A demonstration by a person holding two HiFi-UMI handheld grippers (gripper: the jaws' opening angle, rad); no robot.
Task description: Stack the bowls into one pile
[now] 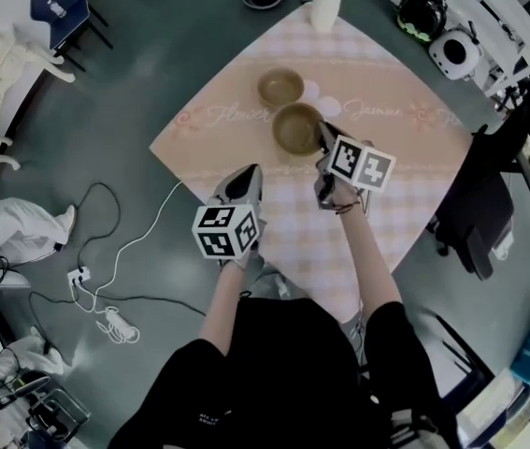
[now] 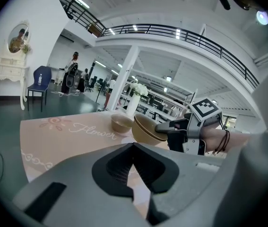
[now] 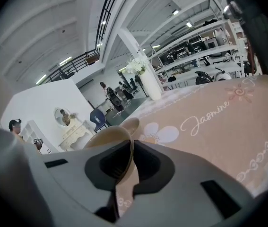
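**One bowl in the grip, pile not yet made**

The worktop (image 1: 405, 157), under a pink cloth, carries two brown bowls just beside each other. The nearer bowl (image 1: 297, 127) is tilted and looks raised off the cloth. The farther bowl (image 1: 280, 87) sits upright and alone, so nothing is stacked yet. What seems left is to carry the nearer bowl over and set it inside the other. The right gripper (image 1: 324, 138) has its jaws pinching the nearer bowl's rim. The left gripper (image 1: 249, 174) hangs nearer the person, jaws pressed together on nothing.
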